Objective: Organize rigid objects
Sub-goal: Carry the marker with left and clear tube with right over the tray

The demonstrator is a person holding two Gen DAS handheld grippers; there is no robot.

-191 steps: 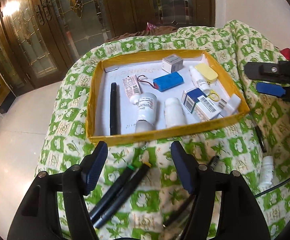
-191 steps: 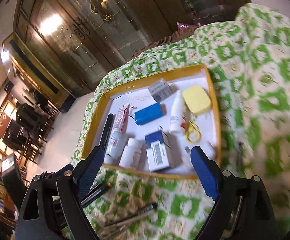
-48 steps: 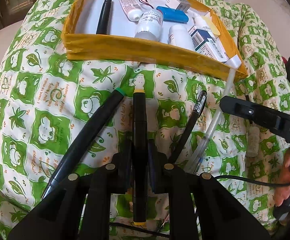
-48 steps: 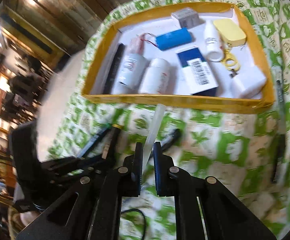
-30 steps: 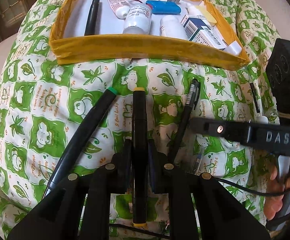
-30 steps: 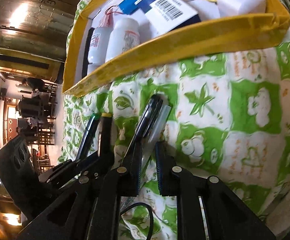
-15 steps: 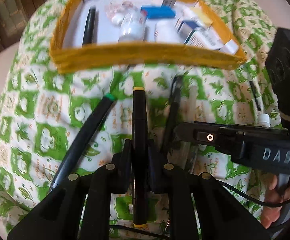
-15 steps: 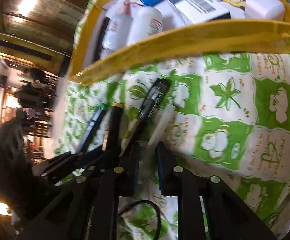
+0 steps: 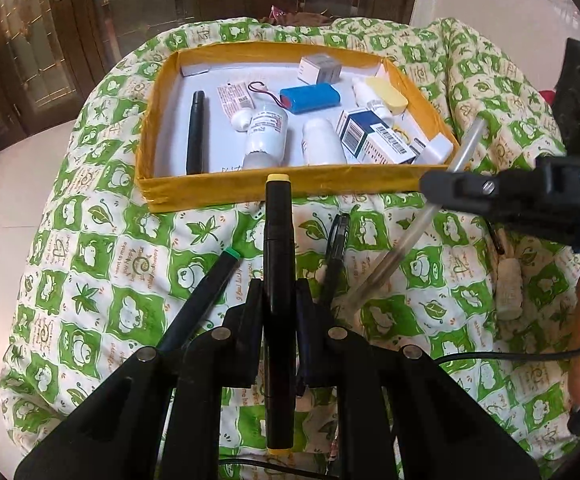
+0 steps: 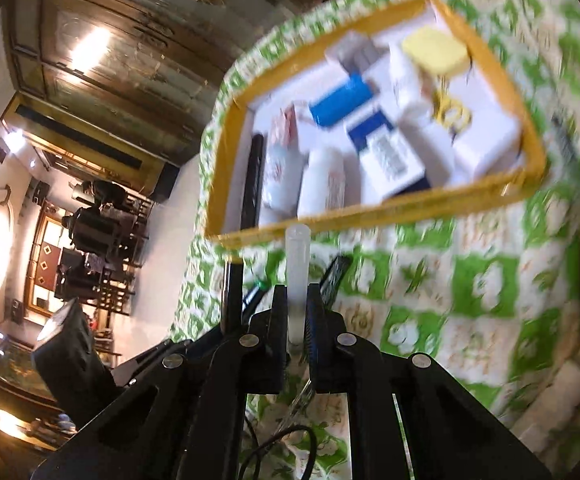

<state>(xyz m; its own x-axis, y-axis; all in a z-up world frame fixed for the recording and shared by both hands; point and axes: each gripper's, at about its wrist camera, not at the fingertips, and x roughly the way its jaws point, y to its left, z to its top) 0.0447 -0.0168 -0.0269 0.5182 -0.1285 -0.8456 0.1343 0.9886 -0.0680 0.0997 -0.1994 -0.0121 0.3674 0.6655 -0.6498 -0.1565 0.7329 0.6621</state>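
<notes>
Gripping: L tool [image 9: 277, 300] on marker [image 9: 278, 240] | R tool [image 10: 295, 312] on pen [image 10: 298, 264]

Matt printed cloth [image 9: 102, 280]; glossy taped tray [image 9: 218, 190], probably cardboard.

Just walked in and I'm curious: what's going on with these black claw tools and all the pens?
A person is tidying small items into a yellow tray on a green quilt. The left gripper is clamped on a black marker, the right gripper on a clear pen. Both are lifted, pointing toward the tray. Two more pens lie on the quilt.
</notes>
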